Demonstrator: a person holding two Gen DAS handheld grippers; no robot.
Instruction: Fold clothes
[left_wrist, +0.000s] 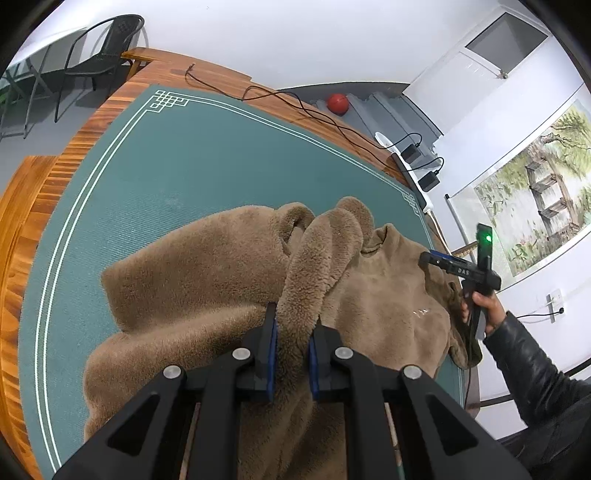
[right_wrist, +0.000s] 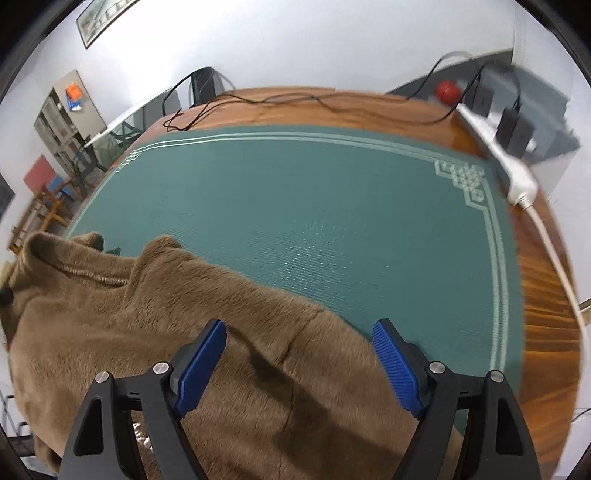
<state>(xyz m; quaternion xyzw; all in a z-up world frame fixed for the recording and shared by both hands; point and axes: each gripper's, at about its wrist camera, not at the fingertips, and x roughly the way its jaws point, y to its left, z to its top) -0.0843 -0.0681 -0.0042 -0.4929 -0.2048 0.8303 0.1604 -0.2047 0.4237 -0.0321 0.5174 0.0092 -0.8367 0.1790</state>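
Left gripper (left_wrist: 292, 325) clamped on raised fold of brown fleece garment (left_wrist: 192, 266); right gripper (right_wrist: 299, 332) fingers apart above garment, green mat (right_wrist: 295, 192) beneath

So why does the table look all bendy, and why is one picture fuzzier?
Left wrist view: the fisheye lens bends the mat border into a curve, and dark corners ring the picture; it looks sharp. Right wrist view: same bending, but the power strip and ball at the right edge are smeared, likely motion blur; the right gripper casts a dark shadow on the fleece.
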